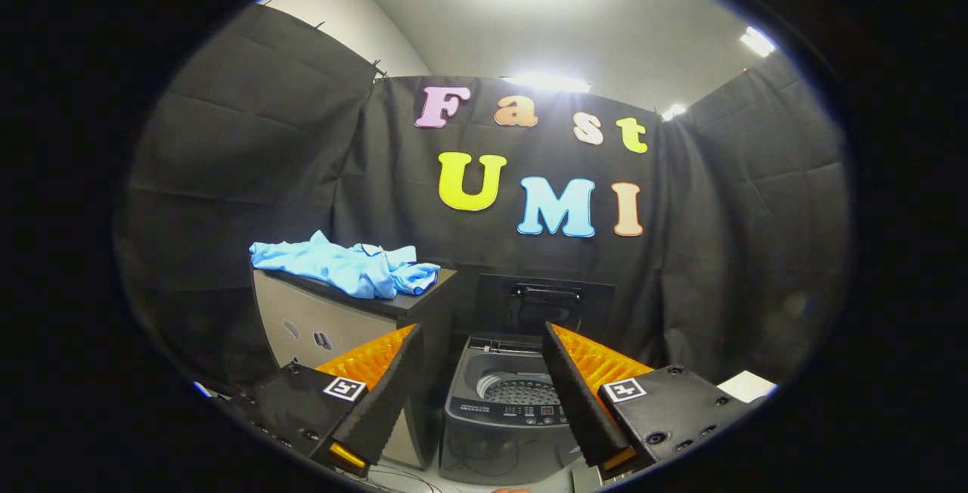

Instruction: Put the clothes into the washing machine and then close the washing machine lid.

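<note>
Your gripper (480, 345) hangs in open air with its fingers spread wide apart, nothing between them and nothing touching either pad. Straight ahead, framed in the gap between the fingers, sits the washing machine (514, 410), a small top-loader standing on the floor against the black booth wall. Its lid (543, 304) is up, tilted back toward the cloth, with a bar handle across it, and you can look right down into the perforated drum (522, 389). A row of buttons runs along the front edge of the machine's top. Over beyond your left finger stands a cabinet (333, 327) with a dark top, just beside the washer and taller than it. The clothes (348, 265) lie on that top: a crumpled heap of light blue fabric, spread across most of the surface, with one end close to the corner nearest the machine. The heap is well clear of your fingers. Bright ceiling lights glare overhead.
</note>
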Demonstrator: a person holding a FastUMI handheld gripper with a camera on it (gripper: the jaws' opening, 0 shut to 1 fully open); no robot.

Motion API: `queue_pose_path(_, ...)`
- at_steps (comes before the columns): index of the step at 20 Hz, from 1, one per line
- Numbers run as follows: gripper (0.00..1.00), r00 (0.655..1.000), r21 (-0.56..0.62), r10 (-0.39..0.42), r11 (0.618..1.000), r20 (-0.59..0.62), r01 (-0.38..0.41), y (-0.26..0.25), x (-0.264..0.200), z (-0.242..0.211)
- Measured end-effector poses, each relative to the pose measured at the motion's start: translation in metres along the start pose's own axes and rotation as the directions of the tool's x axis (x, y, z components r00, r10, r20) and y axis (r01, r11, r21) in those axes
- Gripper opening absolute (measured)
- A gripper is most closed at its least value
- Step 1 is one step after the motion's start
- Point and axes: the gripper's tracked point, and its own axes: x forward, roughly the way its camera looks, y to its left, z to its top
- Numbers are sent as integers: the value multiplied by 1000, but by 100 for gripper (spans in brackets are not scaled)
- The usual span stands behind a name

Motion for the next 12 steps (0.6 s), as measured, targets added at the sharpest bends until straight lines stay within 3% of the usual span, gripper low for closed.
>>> queue_pose_path(12,98,1000,-1,23,1000,-15,-23,10,11,9)
